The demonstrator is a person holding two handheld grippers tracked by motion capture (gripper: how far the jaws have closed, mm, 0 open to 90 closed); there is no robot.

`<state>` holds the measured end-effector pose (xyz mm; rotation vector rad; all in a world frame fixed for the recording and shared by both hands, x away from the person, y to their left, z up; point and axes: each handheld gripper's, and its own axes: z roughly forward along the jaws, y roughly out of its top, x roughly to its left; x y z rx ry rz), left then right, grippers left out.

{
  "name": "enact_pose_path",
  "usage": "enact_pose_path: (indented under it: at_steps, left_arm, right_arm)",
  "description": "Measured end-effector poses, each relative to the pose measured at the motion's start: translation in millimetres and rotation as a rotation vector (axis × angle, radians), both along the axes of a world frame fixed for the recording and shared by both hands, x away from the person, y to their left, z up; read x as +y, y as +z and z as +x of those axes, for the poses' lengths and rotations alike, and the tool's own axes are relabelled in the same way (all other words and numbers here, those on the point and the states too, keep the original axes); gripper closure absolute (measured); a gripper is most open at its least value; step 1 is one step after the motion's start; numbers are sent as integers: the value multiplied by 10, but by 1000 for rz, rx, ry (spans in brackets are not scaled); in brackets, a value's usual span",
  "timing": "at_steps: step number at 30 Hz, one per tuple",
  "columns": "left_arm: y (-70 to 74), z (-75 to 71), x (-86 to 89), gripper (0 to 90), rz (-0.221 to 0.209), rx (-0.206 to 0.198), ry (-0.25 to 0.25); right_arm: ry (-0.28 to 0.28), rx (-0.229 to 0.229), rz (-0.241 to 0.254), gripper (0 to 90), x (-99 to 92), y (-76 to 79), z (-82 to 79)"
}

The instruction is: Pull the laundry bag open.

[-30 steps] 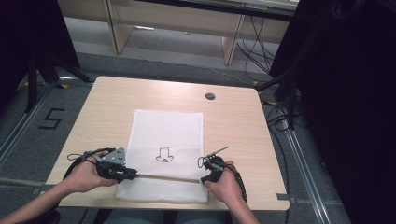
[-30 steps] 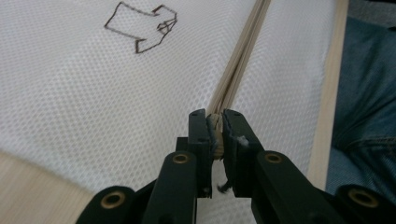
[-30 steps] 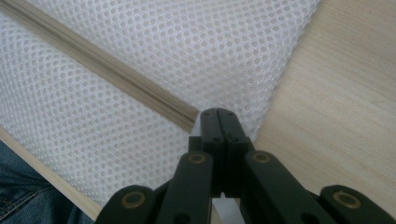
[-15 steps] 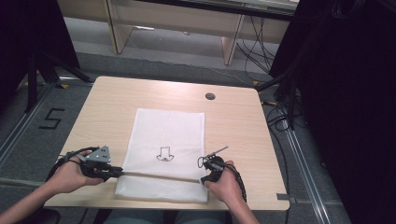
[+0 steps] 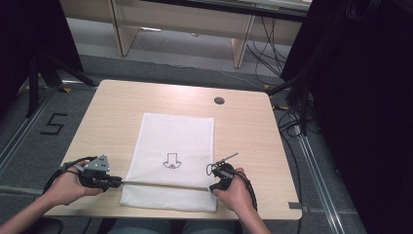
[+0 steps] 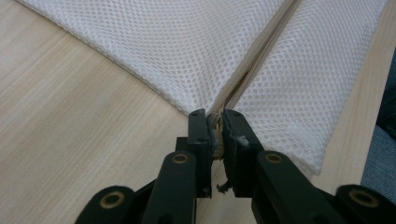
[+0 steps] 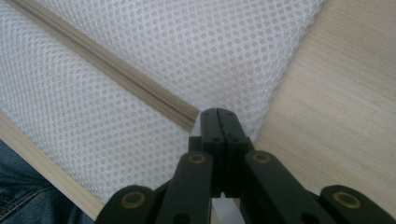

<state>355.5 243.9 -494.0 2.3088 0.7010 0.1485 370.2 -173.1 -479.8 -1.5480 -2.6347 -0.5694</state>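
The left gripper's fingers point(image 6: 201, 135) are pinched on the zipper point(image 6: 254, 60) end of the white mesh bag point(image 6: 187, 46); a scrap of zipper tape sits squeezed between them, and the two fingers stand slightly apart around it. The right gripper's fingers point(image 7: 212, 123) are pressed tight together on the bag's other edge, where the zipper line runs in under their tips.

Just beyond the left fingers, in the left gripper view, the zipper rises as a taut beige ridge, with mesh falling away on both sides and bare bench point(image 6: 70, 130) to one side of them. Just beyond the right fingers, in the right gripper view, the zipper slants off across the mesh, and pale wood shows on the far side of the bag's edge; blue denim point(image 7: 28, 196) lies behind them, past the bench edge.

In the high view, the left gripper point(image 5: 113, 182) is just off the bag's near left edge and the right gripper point(image 5: 212, 187) is at its near right edge, with the zipper stretched as a straight line between them. Farther from the fingers, the bag lies flat on the bench, a small black printed figure point(image 5: 171, 160) near its middle. Beyond that, a dark round grommet point(image 5: 219, 100) sits in the bench top near its far edge.
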Motion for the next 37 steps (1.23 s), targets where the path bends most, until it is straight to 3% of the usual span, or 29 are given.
enact_pose_path:
  at_steps: [4, 6, 8, 10, 11, 12, 15, 16, 19, 23, 25, 27, 30, 32, 34, 35, 37]
  left_arm:
    - [-20, -3, -1, 809, -17, 27, 11]
    - [9, 10, 14, 795, -6, -2, 17]
    - [56, 28, 33, 750, -24, 3, 35]
    - [115, 50, 53, 685, -64, -17, 58]
    - [115, 50, 53, 670, -64, -17, 58]
    - [163, 66, 39, 661, -127, -21, 79]
    - [193, 95, 1, 599, -156, -22, 103]
    - [192, 130, -81, 572, -185, -39, 110]
    - [188, 163, -230, 518, -193, -37, 138]
    - [168, 202, -359, 460, -218, -54, 158]
    - [141, 196, -368, 441, -217, -78, 168]
    - [93, 174, -353, 434, -220, -85, 177]
    - [34, 140, -316, 425, -206, -76, 198]
    - [30, 153, -290, 414, -182, -81, 205]
    - [31, 165, -289, 400, -183, -92, 220]
    - [51, 207, -252, 393, -158, -128, 208]
    - [46, 220, -251, 387, -191, -130, 251]
  right_arm:
    - [-23, 13, -13, 900, 0, -1, 4]
    - [27, -33, 10, 900, -28, -22, 17]
    - [25, -36, 3, 900, -26, -24, 11]
    - [20, -36, -4, 900, -18, -18, -2]
    - [35, -42, -3, 900, -21, -22, 4]
    - [32, -41, -6, 900, -18, -21, 3]
    - [31, -50, -2, 900, -20, -25, 0]
    - [40, -57, 3, 900, -26, -24, -2]
    - [15, -40, 15, 900, -24, -24, -22]
    - [55, -85, -3, 889, -22, -25, -43]
    - [39, -81, -15, 865, -6, -8, -68]
    - [60, -100, -2, 815, -6, -10, -70]
    - [61, -102, -8, 752, 11, 20, -105]
    - [69, -133, 6, 696, 18, 44, -119]
    - [84, -202, 27, 679, 14, 85, -125]
    - [78, -218, 34, 674, 11, 107, -128]
    - [72, -245, 52, 665, 0, 139, -131]
